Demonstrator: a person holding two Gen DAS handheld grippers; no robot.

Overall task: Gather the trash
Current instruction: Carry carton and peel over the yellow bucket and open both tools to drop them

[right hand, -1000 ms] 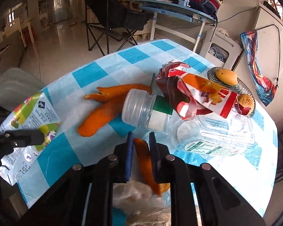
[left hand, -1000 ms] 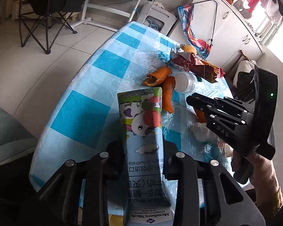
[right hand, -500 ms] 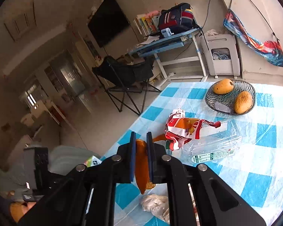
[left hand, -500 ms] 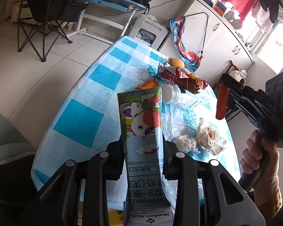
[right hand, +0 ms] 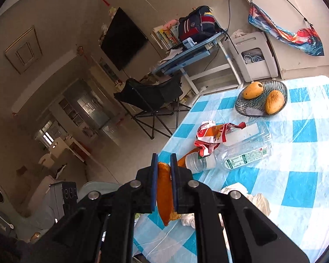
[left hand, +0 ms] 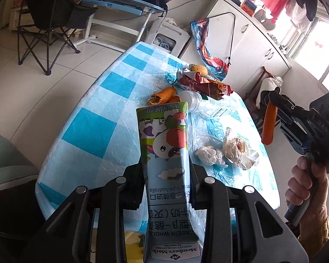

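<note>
Nearest in the left wrist view, the left tongs [left hand: 166, 175] are clamping a flattened milk carton [left hand: 164, 144], holding it up over the near edge of the bench [left hand: 94, 131]. To the right, the right tongs [left hand: 272, 107] are pinching a strip of orange peel [left hand: 268, 122] that is hanging clear of the bench; the right wrist view shows the same peel [right hand: 164, 195] squeezed between the two blue pads [right hand: 154, 184], jaws almost together. So two pieces are lifted and are waiting to be dropped somewhere (no bin is showing in either view).

Plenty is left, I judge. Just beyond the carton, crumpled tissues [left hand: 210, 154] and a wad of wrapping [left hand: 236, 151] are lying on the checked cloth. Farther on, more orange peel [left hand: 164, 95] is lying touching the neck of a crushed clear bottle [right hand: 234, 153], with a torn red snack wrapper [right hand: 212, 134] draped over the bottle. At the far end a glass fruit bowl [right hand: 241, 109] is holding two mangoes, which probably stay put.
</note>
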